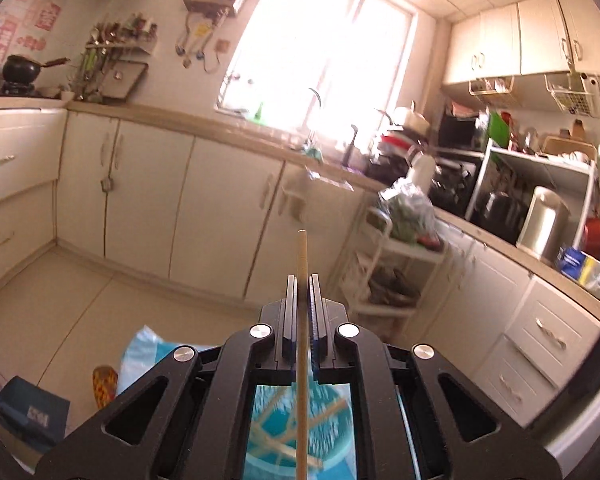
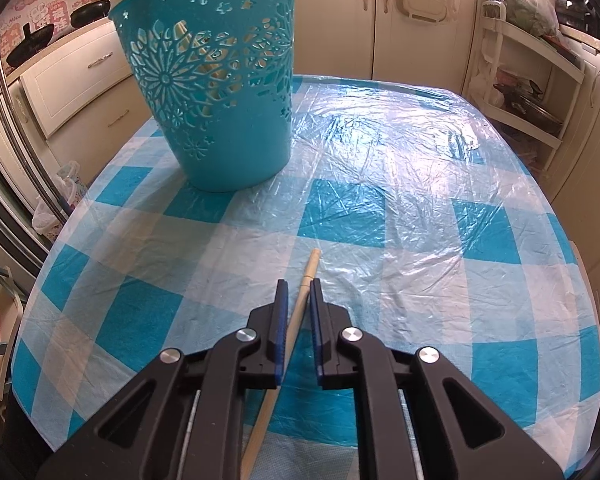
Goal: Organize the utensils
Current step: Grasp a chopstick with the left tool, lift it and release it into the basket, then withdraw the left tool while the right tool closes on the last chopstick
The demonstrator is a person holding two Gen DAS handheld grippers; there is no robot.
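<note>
1. Chopstick (image 1: 301,264), wooden: the left claw (image 1: 302,280) is clamped tight on it. The stick runs along the line of the fingers and juts forward past the tips, high above the basket, whose inside shows blurred through the claw frame below.
2. A second chopstick (image 2: 300,304) lies on the bench (image 2: 420,240), on the near side of the basket (image 2: 220,92). The right claw (image 2: 299,285) straddles it with jaws partly open; one pad looks to touch the stick, but no grip is evident.
3. Risk: the stick in the left claw is held along the fingers, not across them. It can slide out lengthwise if tilted, or fall outside the basket rim.
4. Risk: the second chopstick lies at a slant to the jaws. Closing may roll it on the glossy plastic cover, or pinch the cover.
5. Risk: the basket is light and perforated; a knock could tip it.
6. Hidden: the basket contents are visible only as pale shapes through the cut-outs. The rear ends of both sticks are covered by the claw bodies. The left view is motion-blurred, so the height above the basket cannot be judged.
</note>
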